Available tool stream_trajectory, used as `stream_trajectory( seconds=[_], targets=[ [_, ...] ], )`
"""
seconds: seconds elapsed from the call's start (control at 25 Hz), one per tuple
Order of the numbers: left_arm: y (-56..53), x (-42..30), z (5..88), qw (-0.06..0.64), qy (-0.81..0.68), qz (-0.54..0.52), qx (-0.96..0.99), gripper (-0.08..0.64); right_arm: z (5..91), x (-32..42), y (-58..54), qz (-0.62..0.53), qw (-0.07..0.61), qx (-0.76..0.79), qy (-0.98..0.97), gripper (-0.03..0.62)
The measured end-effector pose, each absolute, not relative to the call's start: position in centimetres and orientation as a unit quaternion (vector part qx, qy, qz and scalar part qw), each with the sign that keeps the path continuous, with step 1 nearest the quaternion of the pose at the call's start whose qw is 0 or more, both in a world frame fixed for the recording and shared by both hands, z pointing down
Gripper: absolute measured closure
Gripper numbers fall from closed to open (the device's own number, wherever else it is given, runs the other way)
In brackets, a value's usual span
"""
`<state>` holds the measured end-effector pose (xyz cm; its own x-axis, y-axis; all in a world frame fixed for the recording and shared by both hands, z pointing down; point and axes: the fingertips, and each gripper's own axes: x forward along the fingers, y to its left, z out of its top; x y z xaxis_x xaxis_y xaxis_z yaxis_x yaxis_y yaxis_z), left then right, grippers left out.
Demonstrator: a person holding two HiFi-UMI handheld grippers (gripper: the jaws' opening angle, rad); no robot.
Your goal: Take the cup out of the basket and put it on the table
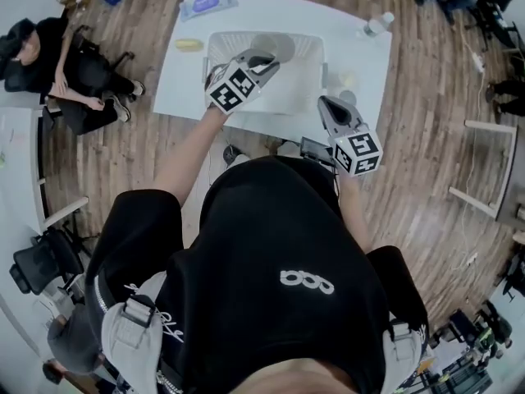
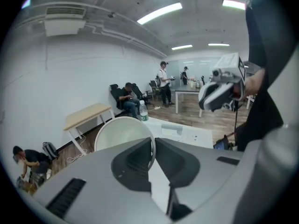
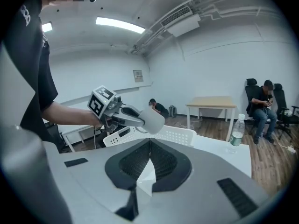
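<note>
A pale cup (image 1: 277, 47) hangs in the air over the white perforated basket (image 1: 308, 76) on the white table (image 1: 176, 76). My left gripper (image 1: 267, 60) is shut on the cup's rim. In the left gripper view the cup's wall (image 2: 122, 135) is pinched between the jaws of the left gripper (image 2: 153, 141), with its open mouth facing the camera. The right gripper view shows that cup (image 3: 152, 119) lifted clear above the basket (image 3: 175, 135). My right gripper (image 1: 326, 103) is shut with nothing in it, at the table's near right edge; its jaws (image 3: 150, 141) meet.
A water bottle (image 1: 377, 25) stands at the table's far right corner. A yellow object (image 1: 189, 45) and a bluish packet (image 1: 205, 4) lie at its far left. A seated person (image 1: 57, 68) is left of the table. A wooden desk (image 2: 88, 113) stands by the wall.
</note>
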<state>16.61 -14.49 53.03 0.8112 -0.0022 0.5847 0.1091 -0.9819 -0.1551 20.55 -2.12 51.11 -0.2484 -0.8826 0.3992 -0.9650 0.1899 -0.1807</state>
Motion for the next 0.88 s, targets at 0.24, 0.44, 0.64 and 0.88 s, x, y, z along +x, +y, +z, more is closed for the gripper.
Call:
stream_trajectory(
  seconds=[0.24,0.44,0.64,0.88],
  targets=[
    [-16.8,8.9,45.9,0.027,0.099,-0.196,-0.975,0.531,50.3,17.3,-5.4,0.184,0.105,0.544,-0.812,0.568],
    [-17.5,0.1,44.3,-0.021,0.196,-0.137,-0.971,0.531,49.5,13.0,-8.2,0.176,0.093,0.485,-0.851,0.568],
    [-17.2,-6.8,44.2,-0.049,0.272,-0.110,-0.955,0.531,48.1,9.9,-10.8,0.160,0.090,0.442,-0.878,0.568],
    [-15.7,-12.8,44.6,-0.067,0.332,-0.094,-0.936,0.531,47.1,5.9,-12.3,0.145,0.092,0.400,-0.900,0.568]
  ],
)
